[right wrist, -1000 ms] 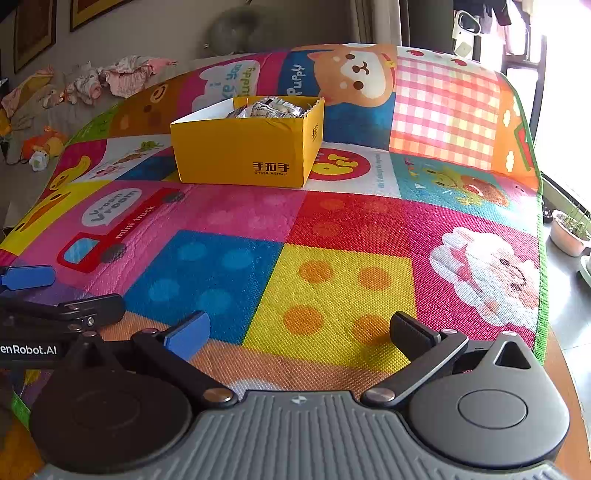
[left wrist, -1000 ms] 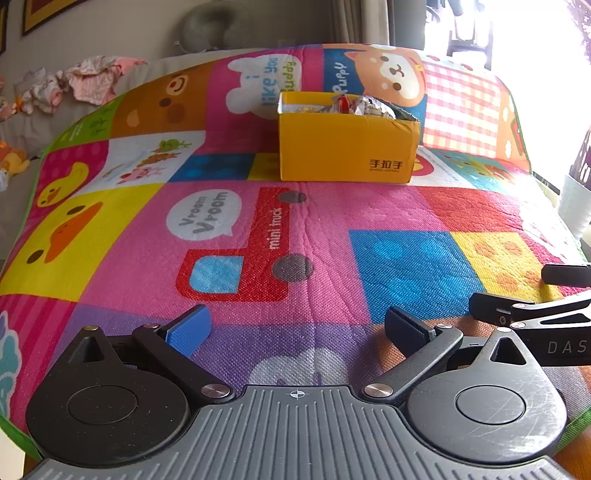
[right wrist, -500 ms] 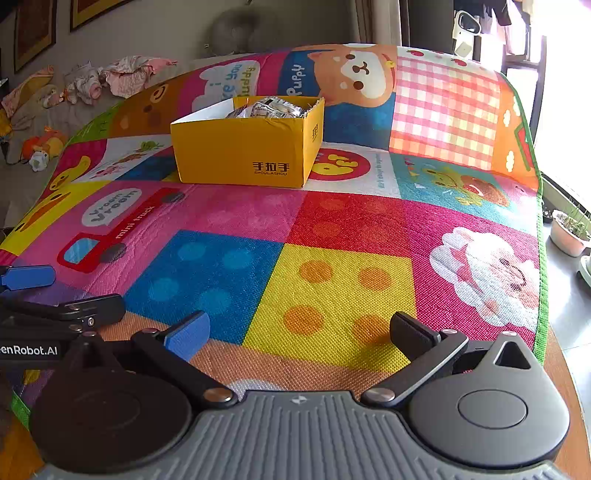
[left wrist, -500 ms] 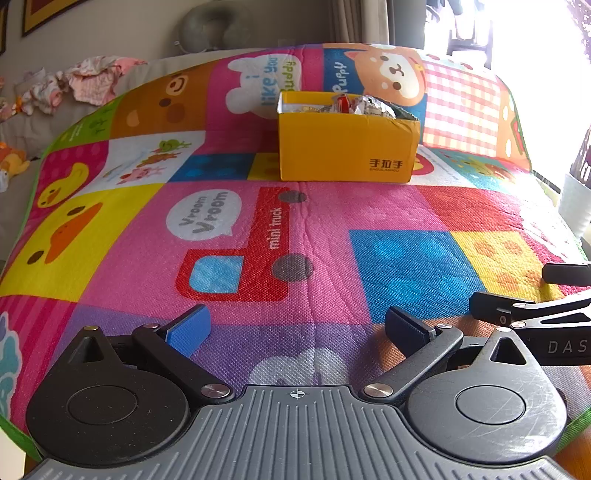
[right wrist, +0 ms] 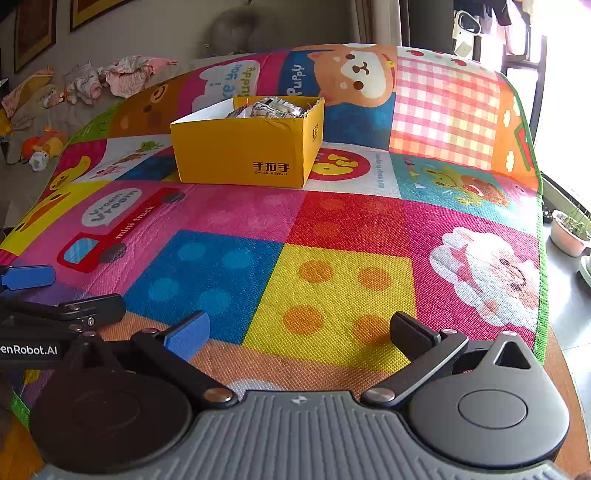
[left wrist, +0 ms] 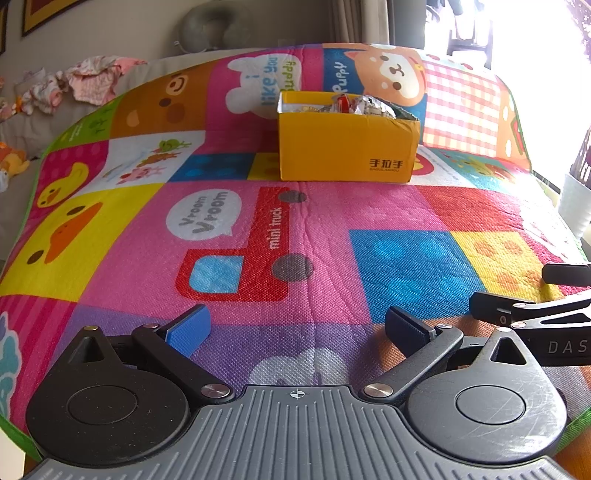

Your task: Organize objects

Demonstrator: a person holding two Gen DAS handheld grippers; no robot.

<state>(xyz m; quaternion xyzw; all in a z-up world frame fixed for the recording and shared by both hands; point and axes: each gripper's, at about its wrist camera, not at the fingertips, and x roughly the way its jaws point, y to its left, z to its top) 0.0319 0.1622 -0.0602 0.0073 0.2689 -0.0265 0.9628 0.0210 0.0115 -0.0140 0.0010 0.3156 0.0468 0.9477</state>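
Yellow box [left wrist: 349, 147], holding crinkly wrapped packets [right wrist: 269, 108], sits toward the far end of the colourful play mat [left wrist: 258, 236]. Left gripper [left wrist: 295, 328] and right gripper [right wrist: 301, 330] rest side by side at the mat's near edge, well apart from it, both spread wide with nothing between their fingers.

A bright window [right wrist: 565, 96] on the right floods a room with a grey wall [right wrist: 155, 33], framed pictures [right wrist: 35, 35] and a potted plant [right wrist: 570, 230].
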